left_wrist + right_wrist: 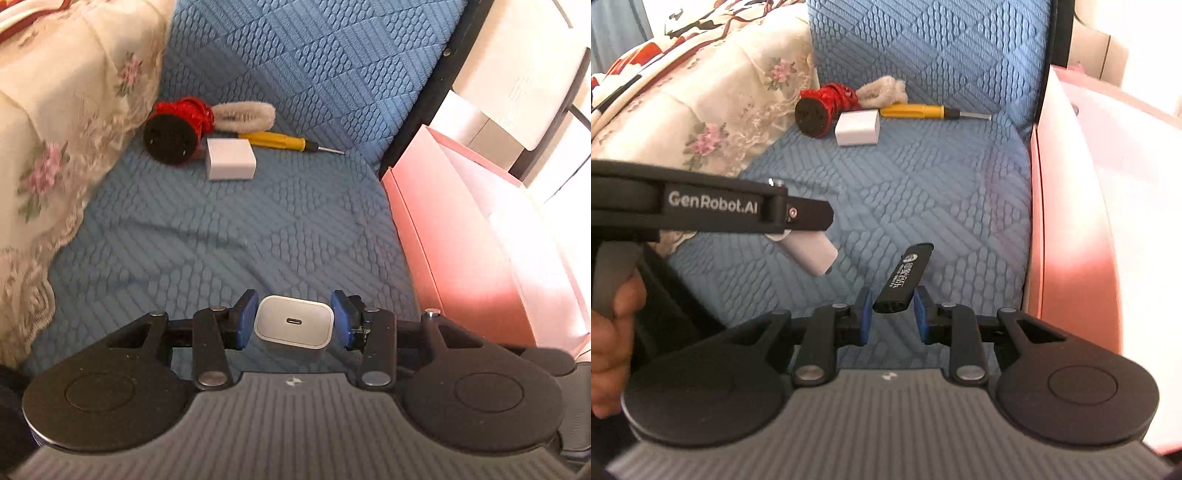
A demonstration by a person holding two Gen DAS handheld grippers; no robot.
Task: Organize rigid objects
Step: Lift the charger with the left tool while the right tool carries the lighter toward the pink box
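My left gripper [294,320] is shut on a white USB-C charger block [293,326] and holds it above the blue quilt; the block also shows under the left gripper in the right wrist view [809,251]. My right gripper [892,312] is shut on a black lighter-like stick [903,278] with white print. Farther back on the quilt lie another white charger block [231,158] [857,128], a yellow-handled screwdriver [280,141] [923,110], a red object with a black round end [177,129] [822,109] and a fluffy white piece [243,116] [882,90].
A pink open box [461,236] [1071,206] stands at the right edge of the quilt. A cream floral lace cover [55,147] [701,110] lies on the left. White furniture [517,74] is beyond the box.
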